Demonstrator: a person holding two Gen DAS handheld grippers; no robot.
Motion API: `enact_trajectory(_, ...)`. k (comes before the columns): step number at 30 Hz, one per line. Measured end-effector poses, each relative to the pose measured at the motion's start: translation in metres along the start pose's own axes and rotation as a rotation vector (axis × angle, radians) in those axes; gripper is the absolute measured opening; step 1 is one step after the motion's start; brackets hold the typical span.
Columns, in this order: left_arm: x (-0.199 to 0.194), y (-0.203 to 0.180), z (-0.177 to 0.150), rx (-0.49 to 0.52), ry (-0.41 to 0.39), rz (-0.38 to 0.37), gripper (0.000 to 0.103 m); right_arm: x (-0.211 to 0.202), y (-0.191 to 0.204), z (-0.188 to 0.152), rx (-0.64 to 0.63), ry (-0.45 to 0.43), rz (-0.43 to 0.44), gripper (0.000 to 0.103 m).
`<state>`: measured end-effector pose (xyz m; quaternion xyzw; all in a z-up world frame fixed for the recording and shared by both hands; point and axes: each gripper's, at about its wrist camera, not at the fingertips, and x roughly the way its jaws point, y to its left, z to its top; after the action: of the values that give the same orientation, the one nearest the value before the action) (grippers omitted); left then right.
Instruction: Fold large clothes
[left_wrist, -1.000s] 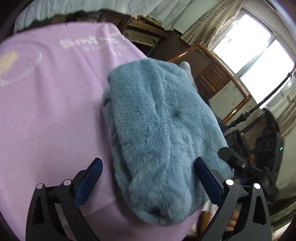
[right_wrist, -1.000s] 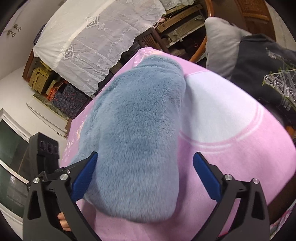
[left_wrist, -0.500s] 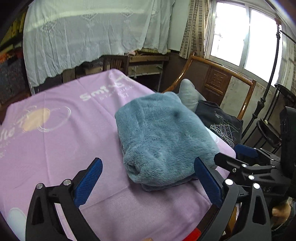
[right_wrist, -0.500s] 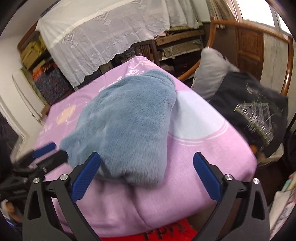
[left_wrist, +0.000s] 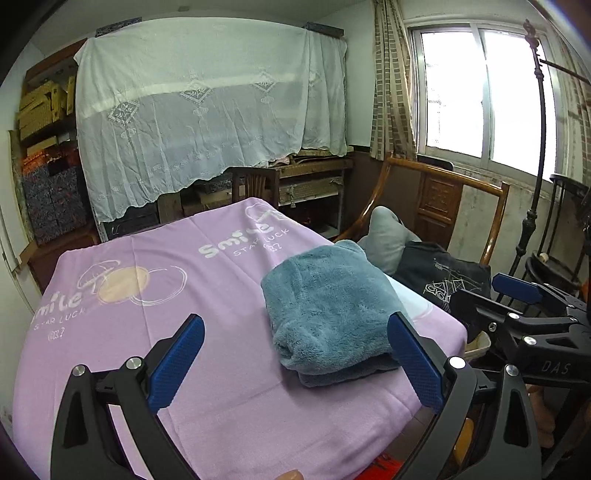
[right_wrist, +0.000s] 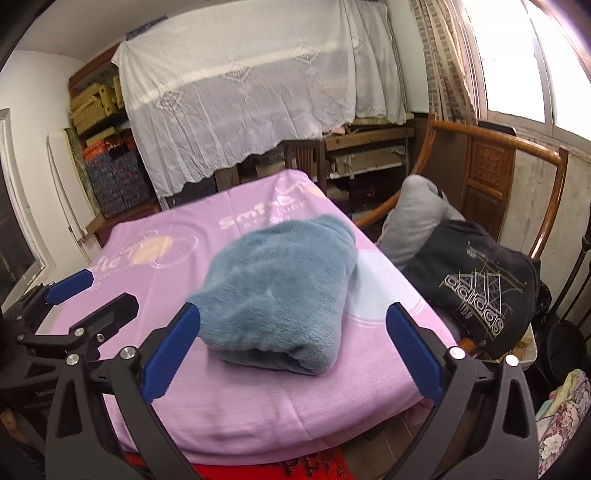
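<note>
A fluffy blue-grey garment (left_wrist: 332, 310) lies folded into a thick bundle on the pink blanket (left_wrist: 147, 314) that covers the table, near its right front corner. In the right wrist view the same bundle (right_wrist: 280, 291) sits just beyond the fingers. My left gripper (left_wrist: 295, 358) is open, held back from the table with nothing between its blue pads. My right gripper (right_wrist: 291, 347) is open too, level with the table's front edge and clear of the garment. Each gripper shows in the other's view: the right one (left_wrist: 517, 295) and the left one (right_wrist: 77, 295).
A wooden armchair (right_wrist: 517, 177) right of the table holds a grey cushion (right_wrist: 413, 218) and a black printed garment (right_wrist: 480, 291). Behind the table stand a chair (left_wrist: 255, 184) and shelves under a white lace cloth (left_wrist: 207, 122). A window (left_wrist: 480, 96) is at right.
Both grippers have pulled back and up from close over the blue garment; the whole table and room are in view now. The bundle stays folded on the blanket.
</note>
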<state>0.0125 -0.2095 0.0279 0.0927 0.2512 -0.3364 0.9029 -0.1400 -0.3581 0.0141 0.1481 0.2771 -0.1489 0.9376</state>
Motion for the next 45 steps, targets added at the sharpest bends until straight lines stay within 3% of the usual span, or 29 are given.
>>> enact_trajectory(6,-0.018,0.001,0.004,-0.022,-0.025,0.033,0.1,-0.027,0.007,0.008,0.011,-0.047,0.057,0.099)
enact_trajectory(11,-0.018,0.002,0.001,-0.025,-0.013,0.118,0.1,-0.035,0.012,0.005,0.019,-0.049,0.097,0.099)
enact_trajectory(18,0.015,0.018,-0.023,-0.03,0.082,0.197,0.1,-0.018,0.025,-0.005,-0.011,-0.018,0.06,0.099)
enact_trajectory(23,0.038,0.027,-0.032,-0.063,0.168,0.182,0.1,0.01,0.024,-0.023,0.006,0.058,0.014,0.099)
enact_trajectory(28,0.027,0.02,-0.031,-0.039,0.134,0.186,0.1,0.019,0.024,-0.03,-0.008,0.093,0.028,0.099)
enact_trajectory(37,0.003,0.01,-0.027,-0.016,0.064,0.215,0.1,0.005,0.025,-0.03,-0.014,0.067,0.058,0.099)
enact_trajectory(45,0.005,0.013,-0.026,-0.031,0.071,0.215,0.1,-0.004,0.034,-0.03,-0.038,0.047,0.081,0.099)
